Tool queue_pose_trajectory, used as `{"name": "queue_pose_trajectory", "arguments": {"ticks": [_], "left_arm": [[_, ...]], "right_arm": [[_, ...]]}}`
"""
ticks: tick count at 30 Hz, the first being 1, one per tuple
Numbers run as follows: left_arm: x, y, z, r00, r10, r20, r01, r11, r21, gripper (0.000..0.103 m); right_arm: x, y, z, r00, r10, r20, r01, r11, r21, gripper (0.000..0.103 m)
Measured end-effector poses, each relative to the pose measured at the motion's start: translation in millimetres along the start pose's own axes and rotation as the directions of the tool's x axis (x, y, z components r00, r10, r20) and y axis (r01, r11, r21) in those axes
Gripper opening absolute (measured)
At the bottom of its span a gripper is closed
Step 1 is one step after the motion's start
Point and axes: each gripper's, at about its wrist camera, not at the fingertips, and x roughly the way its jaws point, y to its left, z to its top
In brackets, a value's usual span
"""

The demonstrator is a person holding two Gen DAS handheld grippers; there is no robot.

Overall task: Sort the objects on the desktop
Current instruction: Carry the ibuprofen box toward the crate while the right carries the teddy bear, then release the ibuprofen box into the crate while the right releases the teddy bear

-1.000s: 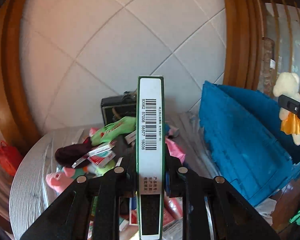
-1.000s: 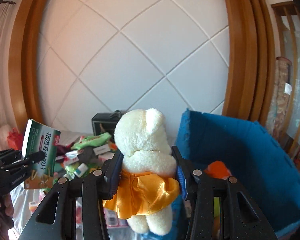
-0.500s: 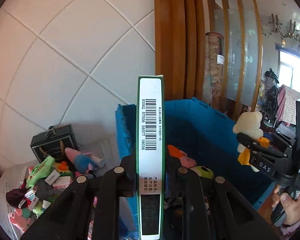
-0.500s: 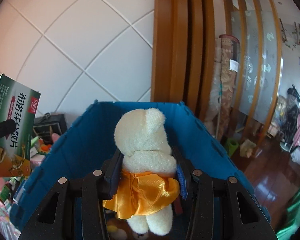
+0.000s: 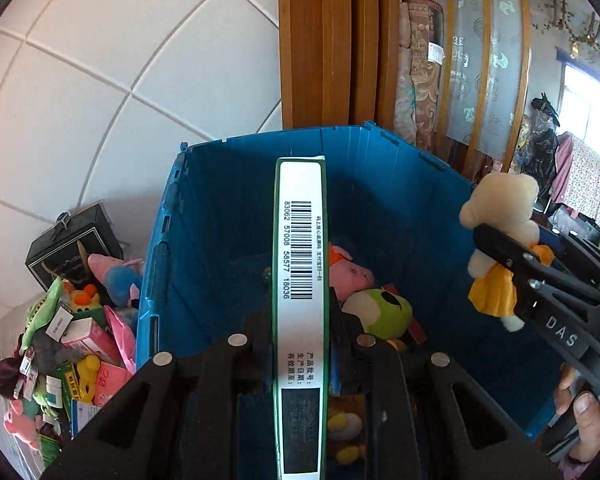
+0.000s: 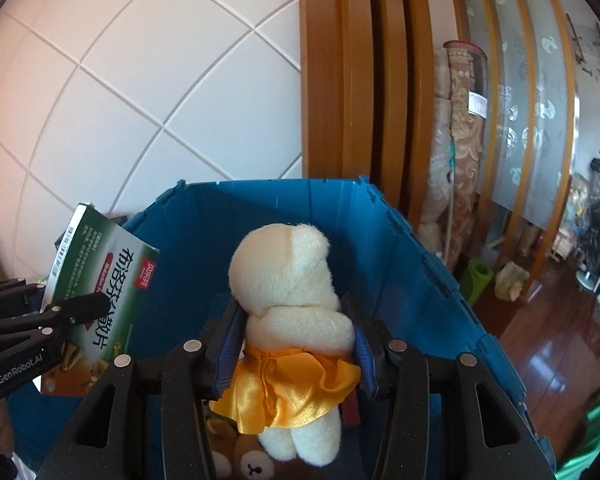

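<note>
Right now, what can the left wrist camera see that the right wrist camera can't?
Only the left wrist view shows the pile of toys and packets on the table beside the bin, the black box, and the green frog plush inside the bin.

Only the right wrist view shows the brown bear face and the shiny wooden floor.

Both show the blue bin, the green medicine box in the left hand-held gripper, and the white teddy in the right hand-held gripper.
</note>
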Motion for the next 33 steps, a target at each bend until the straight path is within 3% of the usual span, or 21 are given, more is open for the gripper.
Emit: {"name": "queue_pose_trajectory", "arguments": {"ticks": [3,4,8,9,10,14,18,21,27,33], "left_arm": [[2,-8,-2,0.999,0.051,-0.01,-0.05,0.998,0.033,0.021],[2,-8,-3,0.999,0.053,-0.012,-0.052,0.998,0.041,0.026],[3,-5,-1,0.998,0.057,-0.018,-0.056,0.998,0.041,0.065],[2,-4,-1,0.998,0.058,-0.015,-0.057,0.998,0.039,0.068],[2,-4,-1,0.998,0.058,-0.014,-0.057,0.998,0.038,0.069],[4,-4,-2,0.997,0.071,-0.022,-0.07,0.997,0.036,0.069],[4,-3,-1,0.997,0.075,-0.017,-0.074,0.997,0.032,0.069],[2,-5,-2,0.996,0.085,-0.004,-0.085,0.996,0.035,0.069],[-2,-3,-2,0.996,0.091,0.027,-0.091,0.995,0.032,0.069],[-37,-2,-12,0.975,0.12,0.186,-0.126,0.992,0.018,0.069]], "right_arm": [[5,-3,0,0.999,0.009,-0.037,-0.008,1.0,0.018,0.048],[6,-2,0,0.999,0.005,-0.038,-0.005,1.0,0.016,0.049],[9,1,-2,0.999,-0.019,-0.032,0.018,1.0,-0.01,0.051],[10,3,-2,0.999,-0.031,-0.033,0.031,0.999,-0.017,0.052],[11,5,-2,0.998,-0.049,-0.038,0.048,0.999,-0.025,0.059],[12,13,-1,0.992,-0.122,-0.036,0.119,0.991,-0.065,0.102],[13,25,-2,0.971,-0.238,-0.015,0.234,0.965,-0.121,0.103],[13,29,-3,0.962,-0.274,0.006,0.272,0.951,-0.144,0.103],[10,25,-4,0.963,-0.266,0.034,0.268,0.956,-0.121,0.103],[11,19,-5,0.971,-0.234,0.038,0.237,0.967,-0.098,0.103]]}}
